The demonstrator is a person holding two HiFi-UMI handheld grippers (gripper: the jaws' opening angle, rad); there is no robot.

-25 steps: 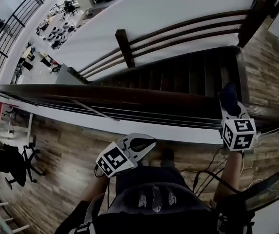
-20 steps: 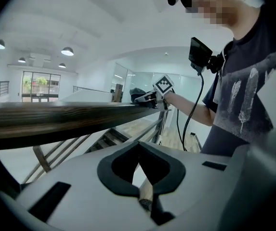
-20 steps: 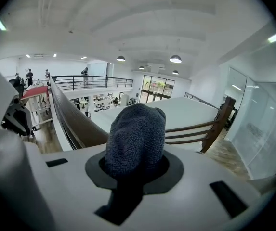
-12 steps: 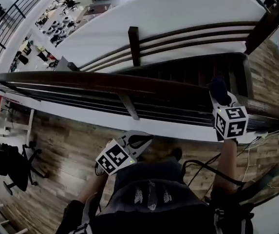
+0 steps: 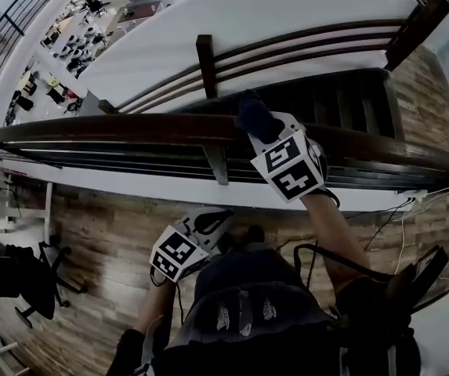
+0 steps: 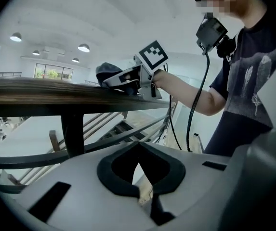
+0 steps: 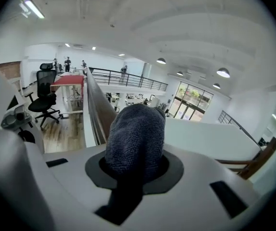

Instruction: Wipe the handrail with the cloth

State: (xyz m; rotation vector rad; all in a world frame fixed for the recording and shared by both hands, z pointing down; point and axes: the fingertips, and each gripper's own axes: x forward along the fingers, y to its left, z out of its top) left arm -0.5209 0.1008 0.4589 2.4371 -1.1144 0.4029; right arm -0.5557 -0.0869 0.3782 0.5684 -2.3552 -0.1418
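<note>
A dark wooden handrail [image 5: 114, 130] runs across the head view from left to right. My right gripper [image 5: 257, 128] rests on top of it near the middle, shut on a dark blue cloth [image 5: 254, 114] that bulges out past the jaws onto the rail. In the right gripper view the cloth [image 7: 137, 136] fills the jaws and the handrail [image 7: 99, 110] stretches away behind it. My left gripper [image 5: 221, 219] hangs below the rail by the person's body, shut on nothing. From the left gripper view [image 6: 138, 163] I look up at the handrail [image 6: 51, 96] with the right gripper [image 6: 128, 79] on it.
A baluster post [image 5: 216, 164] stands under the rail just left of the right gripper. Beyond the rail a dark staircase [image 5: 342, 108] descends, with a second railing [image 5: 287, 49]. An office chair [image 5: 40, 276] stands at the left on the wood floor [image 5: 99, 225]. Cables [image 5: 365, 229] trail at the right.
My right gripper has slid left along the handrail with the cloth, from near the right end to the middle. The left gripper has stayed low by the body.
</note>
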